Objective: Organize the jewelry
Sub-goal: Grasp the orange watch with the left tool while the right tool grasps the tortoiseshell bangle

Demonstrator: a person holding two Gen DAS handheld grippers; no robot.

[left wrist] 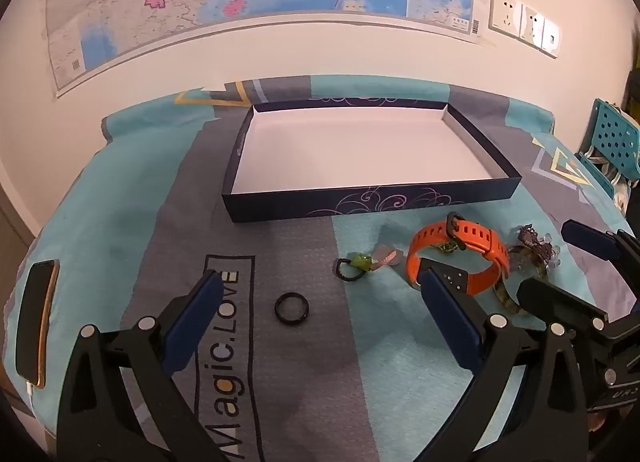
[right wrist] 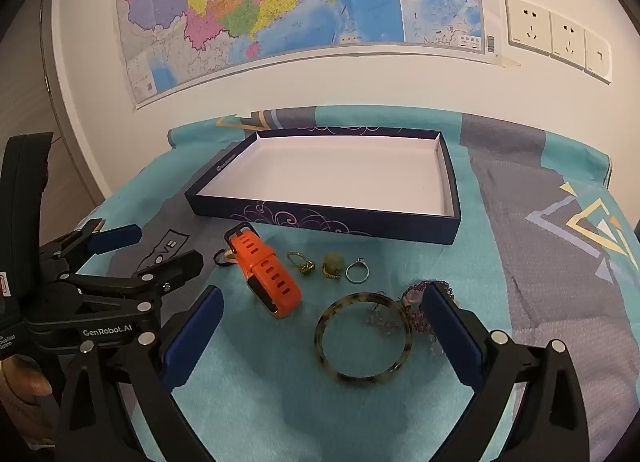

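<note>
Above the cloth, both tongs (left wrist: pixel 320 290) (right wrist: pixel 320 302) gape wide, gripping nothing.

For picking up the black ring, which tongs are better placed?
Left. The black ring lies between the open left tongs; the open right tongs frame the bangle.

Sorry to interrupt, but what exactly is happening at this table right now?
A person with two handheld claws is about to sort jewelry. The box holds nothing yet. The left claw hangs open around a black ring; the right claw hangs open over a tortoiseshell bangle. The orange watch lies untouched on the cloth.
</note>
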